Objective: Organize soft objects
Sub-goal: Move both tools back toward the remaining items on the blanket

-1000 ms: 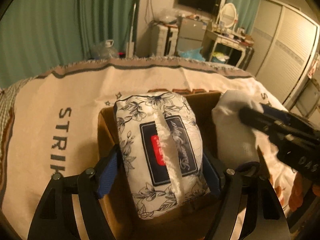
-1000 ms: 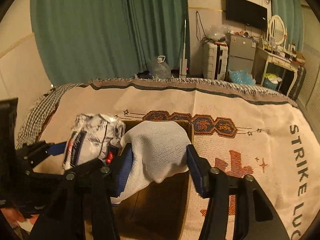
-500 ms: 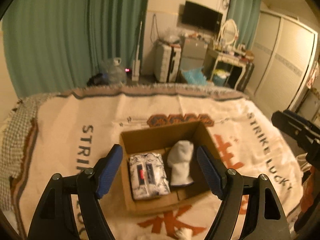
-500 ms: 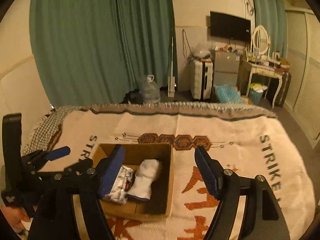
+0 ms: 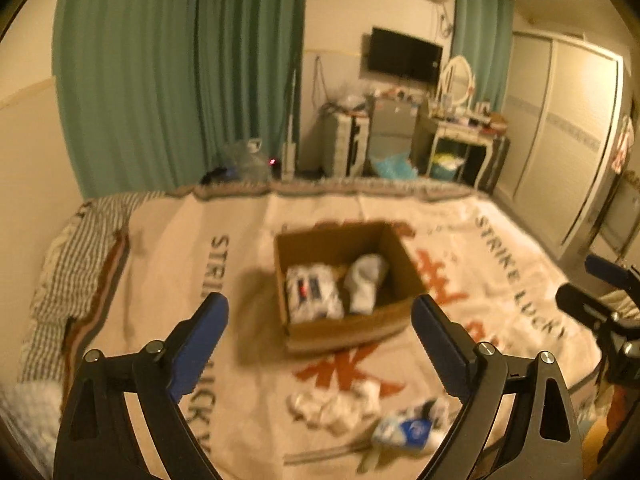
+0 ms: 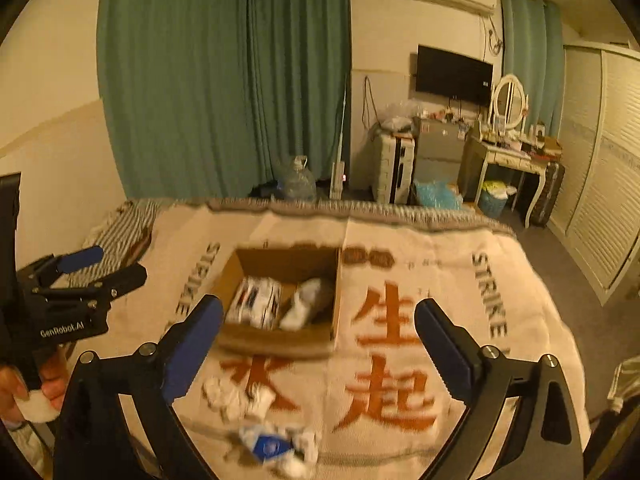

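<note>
- The left gripper (image 5: 320,320) has its blue-padded jaws apart and opening wider, with nothing between them; it also shows at the left edge of the right wrist view, carried by a hand (image 6: 24,392).
- The cardboard box (image 5: 344,328) sits open-topped on the printed bedspread (image 5: 168,264), stiff-walled and square.
- Inside it, on the left, lies a floral tissue pack (image 5: 314,294): a soft plastic-wrapped block, probably light and squashy, its film likely a bit slippery; its long sides look the best place to pinch.
- Just beside it, on the right, a white sock bundle (image 5: 366,282) leans toward the box wall; knitted, limp, it should compress readily.
- Outside, in front of the box, a crumpled white cloth (image 5: 334,404) lies loose on the spread; judged floppy, so taking the thickest bunch would keep it from trailing.
- Right of that rests a small blue-and-white pack (image 5: 412,426), blurred; apparently another soft wrapped packet, best gripped across its narrow width.
- The right gripper (image 6: 318,326) likewise has jaws apart and opening, empty.
</note>
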The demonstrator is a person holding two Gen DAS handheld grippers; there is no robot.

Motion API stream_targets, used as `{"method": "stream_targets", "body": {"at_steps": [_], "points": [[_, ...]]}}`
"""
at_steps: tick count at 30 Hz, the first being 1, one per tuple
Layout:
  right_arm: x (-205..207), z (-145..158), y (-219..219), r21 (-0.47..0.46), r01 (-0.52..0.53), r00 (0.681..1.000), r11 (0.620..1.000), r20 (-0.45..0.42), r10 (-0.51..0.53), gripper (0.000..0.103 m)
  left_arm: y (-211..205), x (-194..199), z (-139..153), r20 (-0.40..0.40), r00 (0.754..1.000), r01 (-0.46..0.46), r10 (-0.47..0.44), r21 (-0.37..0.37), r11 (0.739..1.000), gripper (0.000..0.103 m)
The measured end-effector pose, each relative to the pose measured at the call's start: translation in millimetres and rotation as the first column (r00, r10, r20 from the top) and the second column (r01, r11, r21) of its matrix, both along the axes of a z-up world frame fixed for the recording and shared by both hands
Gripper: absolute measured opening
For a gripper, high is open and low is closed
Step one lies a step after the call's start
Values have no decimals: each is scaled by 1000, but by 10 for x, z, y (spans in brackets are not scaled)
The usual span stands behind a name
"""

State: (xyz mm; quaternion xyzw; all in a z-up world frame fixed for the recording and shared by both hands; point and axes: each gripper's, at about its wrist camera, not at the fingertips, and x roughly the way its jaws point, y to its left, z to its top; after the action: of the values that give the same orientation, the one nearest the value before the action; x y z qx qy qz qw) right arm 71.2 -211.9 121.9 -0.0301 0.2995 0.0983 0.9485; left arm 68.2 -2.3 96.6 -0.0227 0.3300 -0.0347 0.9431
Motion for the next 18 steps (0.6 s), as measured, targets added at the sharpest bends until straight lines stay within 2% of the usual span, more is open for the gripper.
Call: {"method": "stream_targets", "body": {"at_steps": [4, 7, 10, 13, 18], "points": [[-155, -524, 29, 11, -12, 995, 1000, -98, 13, 97, 43, -137, -406, -51, 998, -41, 41, -9, 999, 94], [-176, -974, 63, 18, -2, 980, 1000, -199, 5, 97, 38, -180, -735, -111, 991, -70, 72, 16, 997, 94], [-198, -1351, 120, -13, 12, 962, 1000, -271, -15, 97, 27, -281, -958, -126, 987, -92, 95, 33, 995, 94], [-177, -1614, 179, -75, 16, 951, 997, -306, -38, 97, 29, -298, -1149, -162, 982, -94, 96, 19, 995, 94], [-129, -1966, 295, -39, -14, 917, 999, -400, -3, 97, -6, -142, -1361, -208, 976, -48, 56, 44, 998, 94]]}}
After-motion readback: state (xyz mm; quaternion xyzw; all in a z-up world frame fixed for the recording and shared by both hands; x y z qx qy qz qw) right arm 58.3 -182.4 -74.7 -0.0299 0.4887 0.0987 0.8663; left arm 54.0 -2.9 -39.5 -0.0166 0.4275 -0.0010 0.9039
